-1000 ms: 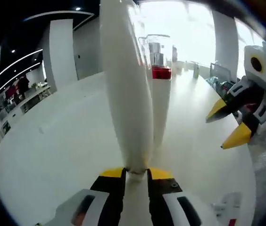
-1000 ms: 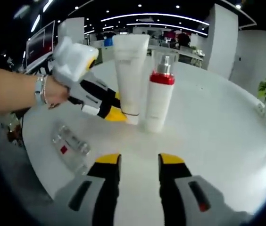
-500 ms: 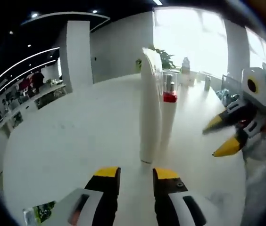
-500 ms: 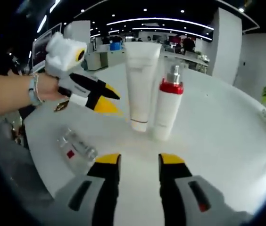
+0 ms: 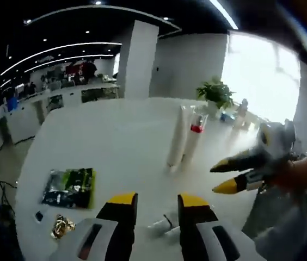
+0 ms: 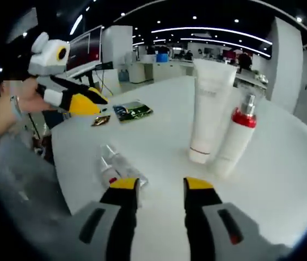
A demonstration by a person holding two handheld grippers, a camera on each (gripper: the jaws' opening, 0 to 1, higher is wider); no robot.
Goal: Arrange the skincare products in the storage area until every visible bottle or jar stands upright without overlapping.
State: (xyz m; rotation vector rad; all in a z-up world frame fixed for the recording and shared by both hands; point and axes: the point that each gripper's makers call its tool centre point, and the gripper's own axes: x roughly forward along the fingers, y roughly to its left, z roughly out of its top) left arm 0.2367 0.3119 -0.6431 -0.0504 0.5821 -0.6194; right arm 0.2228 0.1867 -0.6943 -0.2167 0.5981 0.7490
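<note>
I've let go of the white tube [image 6: 210, 109] and backed the left gripper [image 5: 152, 202] off, jaws parted, empty. Tube stands upright beside the red-collared pump bottle [image 6: 235, 142]. Clear bottle [image 6: 118, 167] lies flat near them, by the right gripper [image 6: 160, 186], which is parted, empty; that's next.

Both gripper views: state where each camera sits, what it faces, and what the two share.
Left gripper view: rides the left tongs, facing across the white table at the upright tube and red-collared bottle; right tongs and hand enter from the right.
Right gripper view: rides the right tongs, facing the same pair, tube, bottle; left tongs at left.
Shared: tube, bottle, lying clear bottle, green packet.
</note>
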